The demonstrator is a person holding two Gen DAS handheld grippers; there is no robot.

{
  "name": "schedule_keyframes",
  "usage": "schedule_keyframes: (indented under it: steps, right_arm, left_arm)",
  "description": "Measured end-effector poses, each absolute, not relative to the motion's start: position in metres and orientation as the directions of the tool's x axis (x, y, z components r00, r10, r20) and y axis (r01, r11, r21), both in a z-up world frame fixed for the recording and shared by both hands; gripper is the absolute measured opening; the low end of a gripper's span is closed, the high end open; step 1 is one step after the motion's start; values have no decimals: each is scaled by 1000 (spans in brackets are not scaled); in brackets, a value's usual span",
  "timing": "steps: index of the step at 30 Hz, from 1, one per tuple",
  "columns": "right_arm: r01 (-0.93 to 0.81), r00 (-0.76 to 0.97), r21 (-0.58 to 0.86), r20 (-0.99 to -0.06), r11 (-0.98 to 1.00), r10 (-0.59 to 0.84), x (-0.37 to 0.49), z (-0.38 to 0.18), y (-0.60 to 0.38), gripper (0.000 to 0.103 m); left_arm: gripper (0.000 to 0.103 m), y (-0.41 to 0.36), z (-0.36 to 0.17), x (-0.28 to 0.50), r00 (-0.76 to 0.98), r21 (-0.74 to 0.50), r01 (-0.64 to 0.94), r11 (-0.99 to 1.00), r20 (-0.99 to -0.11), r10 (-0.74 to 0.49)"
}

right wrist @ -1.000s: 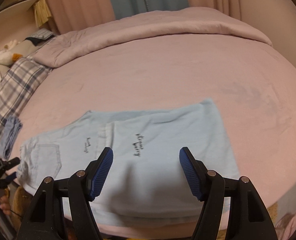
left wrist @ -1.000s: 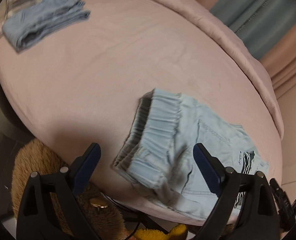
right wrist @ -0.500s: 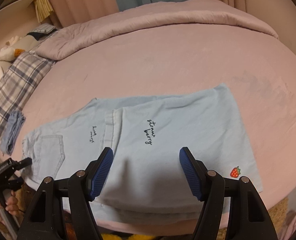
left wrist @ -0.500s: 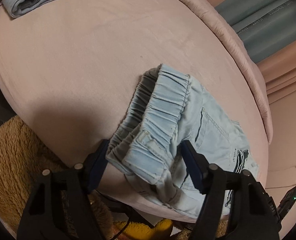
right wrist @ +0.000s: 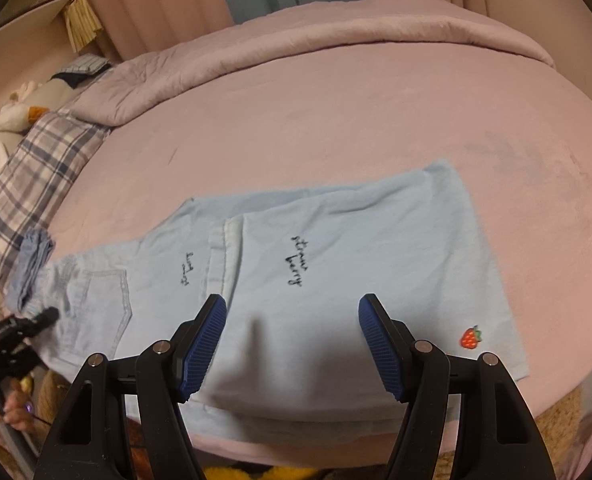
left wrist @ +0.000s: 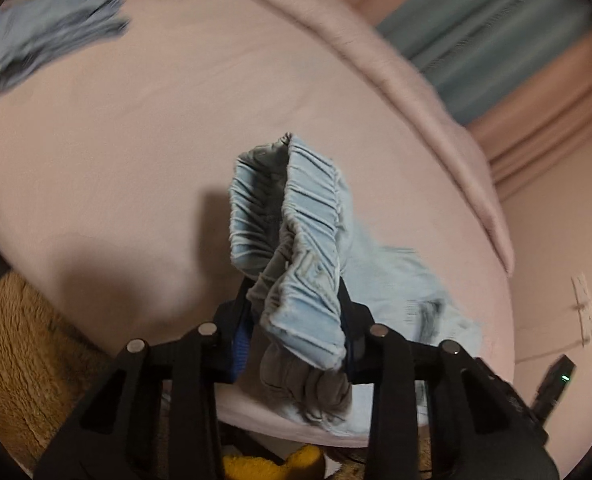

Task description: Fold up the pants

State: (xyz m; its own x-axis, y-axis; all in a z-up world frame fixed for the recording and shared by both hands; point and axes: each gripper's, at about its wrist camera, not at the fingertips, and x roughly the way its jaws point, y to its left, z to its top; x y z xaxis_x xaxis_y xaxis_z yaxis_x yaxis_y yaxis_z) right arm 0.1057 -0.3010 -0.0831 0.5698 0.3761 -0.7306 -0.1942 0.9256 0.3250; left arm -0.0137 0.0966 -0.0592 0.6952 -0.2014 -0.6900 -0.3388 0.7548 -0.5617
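The pants (right wrist: 335,272) are pale blue with dark script lettering and 1 red strawberry patch (right wrist: 471,337); the bed (right wrist: 375,120) is dusty pink; the pillow (right wrist: 28,172) is blue-grey plaid; the fingers (right wrist: 377,344) carry ribbed blue pads on black arms.

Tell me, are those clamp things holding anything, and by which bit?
The left gripper holds the light blue pants by the elastic waistband. The right gripper is open, holding nothing.

The bunched waistband (left wrist: 296,264) hides the left jaws (folded cloth (left wrist: 48,28) blurred).
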Motion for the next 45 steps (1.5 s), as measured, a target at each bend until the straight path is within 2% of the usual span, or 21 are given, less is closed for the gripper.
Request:
schedule_keyframes:
  steps: [7, 13, 21, 29, 31, 34, 36, 38, 40, 41, 42, 45]
  right_arm:
    - [-156, 587, 349, -719, 924, 371, 103, -83, -314, 69]
    - [-129, 599, 368, -711, 921, 368, 100, -83, -324, 69]
    - [-82, 604, 387, -714, 919, 354, 96, -87, -340, 69]
    - [-50, 599, 394, -723, 918, 344, 96, -92, -348, 69]
    - [-46, 593, 398, -727, 916, 346, 96, -94, -348, 69]
    - [-47, 582, 406, -732, 913, 355, 97, -96, -349, 69]
    - [-53, 577, 412, -731, 909, 365, 97, -96, -349, 69]
    - [-59, 577, 418, -727, 907, 372, 97, -95, -349, 69]
    - [-65, 579, 425, -721, 903, 381, 97, -92, -350, 73]
    - [-71, 580, 430, -716, 900, 388, 97, -91, -349, 80]
    - [-78, 582, 435, -711, 897, 395, 98, -89, -349, 83]
    - [-120, 577, 456, -691, 882, 436, 102, -82, -343, 84]
  left_arm:
    - [34, 44, -17, 1, 720, -520, -161, 839, -643, -260]
    - [34, -6, -11, 18, 678, -488, -23, 873, -649, -345]
    - [34, -55, -38, 41, 576, -490, 60, 869, -695, -431]
    - [35, -87, -85, 64, 468, -490, 50, 870, -758, -454]
    - [37, -92, -94, 66, 455, -475, 51, 878, -772, -444]
    - [46, -94, -93, 67, 458, -477, 68, 876, -766, -452]
    - [66, -91, -87, 65, 454, -505, 83, 859, -748, -483]
    - [78, -87, -79, 60, 442, -554, 112, 825, -716, -540]
    - [81, -82, -70, 52, 459, -564, 126, 816, -696, -552]
    - [83, -78, -65, 48, 474, -556, 126, 822, -694, -542]
    - [84, -71, -61, 45, 495, -540, 114, 834, -697, -519]
    - [84, -52, -57, 40, 538, -491, 52, 870, -720, -438]
